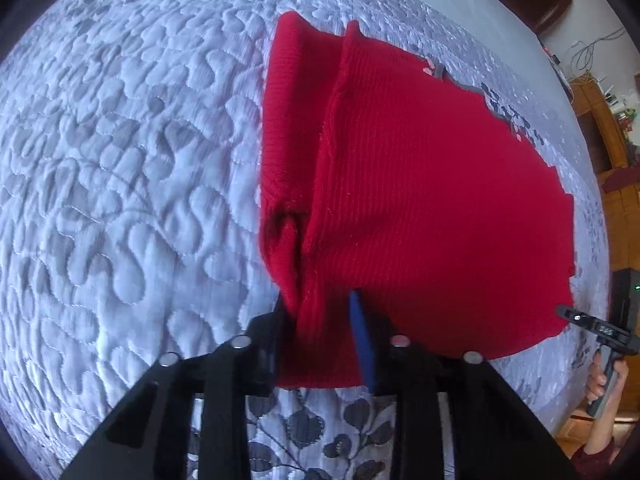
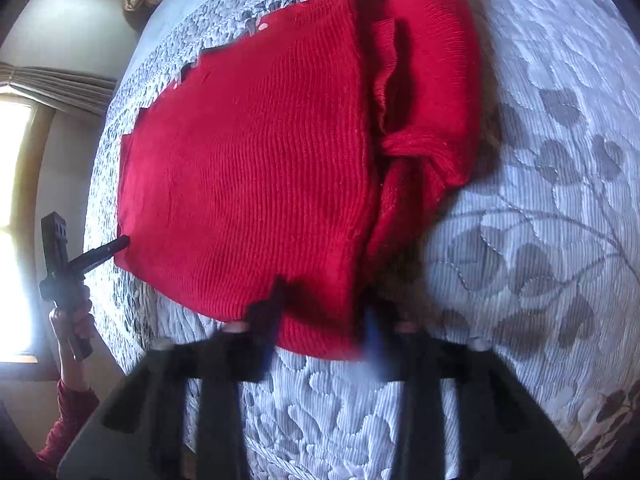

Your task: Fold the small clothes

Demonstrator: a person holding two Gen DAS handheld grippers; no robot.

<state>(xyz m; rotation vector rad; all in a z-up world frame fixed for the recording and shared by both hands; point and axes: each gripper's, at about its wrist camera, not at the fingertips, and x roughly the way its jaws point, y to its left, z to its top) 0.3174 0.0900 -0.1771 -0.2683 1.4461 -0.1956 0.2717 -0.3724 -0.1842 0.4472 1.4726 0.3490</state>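
Both grippers clench the near edge of the red knitted garment (image 1: 420,200) on the quilted bedspread (image 1: 120,160): the left gripper (image 1: 320,308) at one corner, the right gripper (image 2: 324,300) at the other.

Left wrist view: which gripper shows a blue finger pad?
The foreground left gripper, shut on the red knitted sweater; the far right gripper shows only black.

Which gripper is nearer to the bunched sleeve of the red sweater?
Neither clearly. The red sweater has a bunched sleeve at each near corner; the left gripper grips by one, the right gripper by the other.
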